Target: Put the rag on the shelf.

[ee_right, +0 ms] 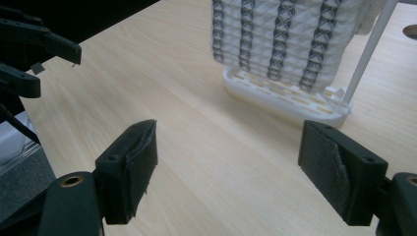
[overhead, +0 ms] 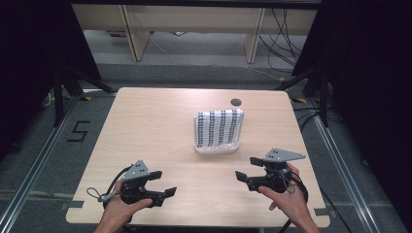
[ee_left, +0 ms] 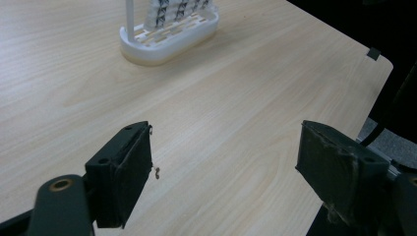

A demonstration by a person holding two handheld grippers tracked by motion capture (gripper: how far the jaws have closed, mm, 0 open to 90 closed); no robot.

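Rack [overhead: 217, 147] with patterned cloth [overhead: 218, 126] standing mid-table, ahead of both grippers and well apart, long axis left to right, nearer the right gripper [overhead: 247, 171] than the left gripper [overhead: 163, 184]; jaws of both wide open, empty.

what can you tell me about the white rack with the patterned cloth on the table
The rack has a white, plastic-looking oblong base with slots and thin upright posts. A white cloth with dark patterned stripes hangs over it. It stands upright on the wooden table, right of centre, apart from both grippers.
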